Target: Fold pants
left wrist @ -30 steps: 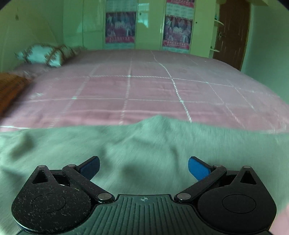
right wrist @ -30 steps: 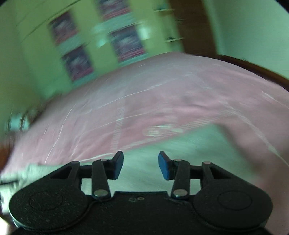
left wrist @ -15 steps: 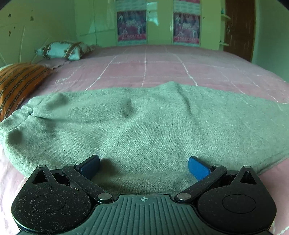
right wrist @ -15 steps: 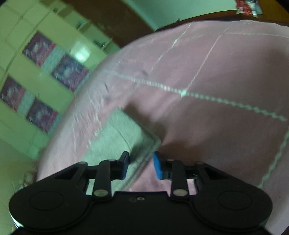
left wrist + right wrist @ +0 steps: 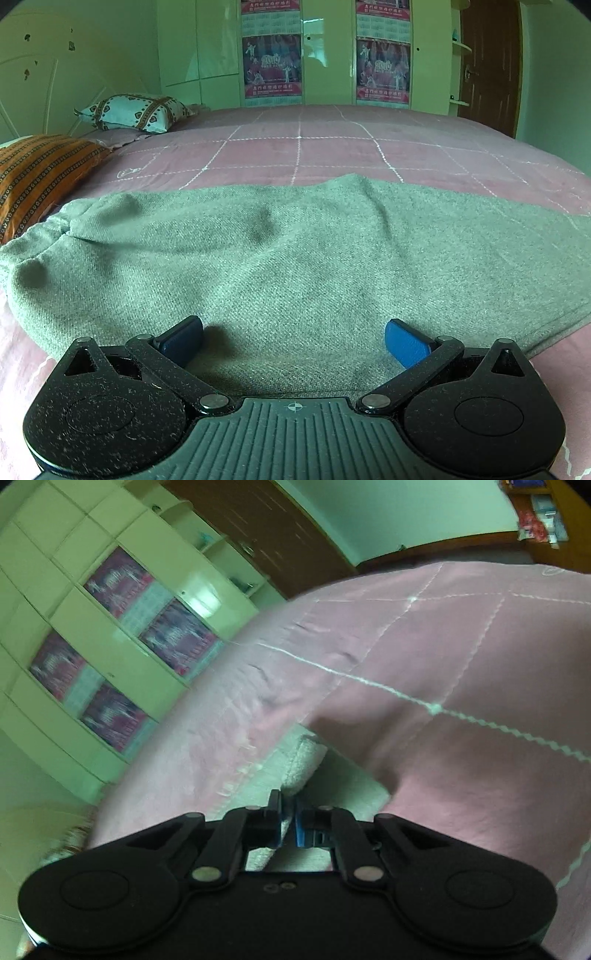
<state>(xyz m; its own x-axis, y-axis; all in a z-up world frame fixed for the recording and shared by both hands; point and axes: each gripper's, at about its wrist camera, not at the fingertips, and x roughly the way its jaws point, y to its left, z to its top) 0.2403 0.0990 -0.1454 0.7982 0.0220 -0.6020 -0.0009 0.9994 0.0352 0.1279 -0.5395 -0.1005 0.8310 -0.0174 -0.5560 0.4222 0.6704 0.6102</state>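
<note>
Right now the left gripper (image 5: 293,338) sits low over the grey-green pants (image 5: 295,266), its two blue fingers (image 5: 404,347) spread wide with nothing between them. The pants lie flat across the pink quilted bedspread (image 5: 332,155), filling most of the near view. Their right end runs out of the left wrist picture, so that part cannot be seen there, and the near hem disappears under the gripper's own black body. At the left end the fabric bunches into a rounded, gathered edge close to an orange striped pillow (image 5: 40,173), itself cut by the frame. A second, heart-patterned pillow (image 5: 136,112) rests farther back, near the pale wardrobe (image 5: 325,51) with its posters.

Over on the other side, the right gripper (image 5: 289,821) has its fingers pinched together on a raised fold of the pants (image 5: 301,762). The cloth stands up in a pale ridge just ahead of the tips. How much fabric is caught is hard to say, since the fingers cover the contact itself and the view is tilted and smeared by blur. Only a small patch of the garment shows here; the rest is hidden under the gripper body. Beyond it the bedspread (image 5: 461,672) rises in a soft hump, and the wardrobe (image 5: 110,627) leans across the upper left, its posters too blurred to read.
</note>
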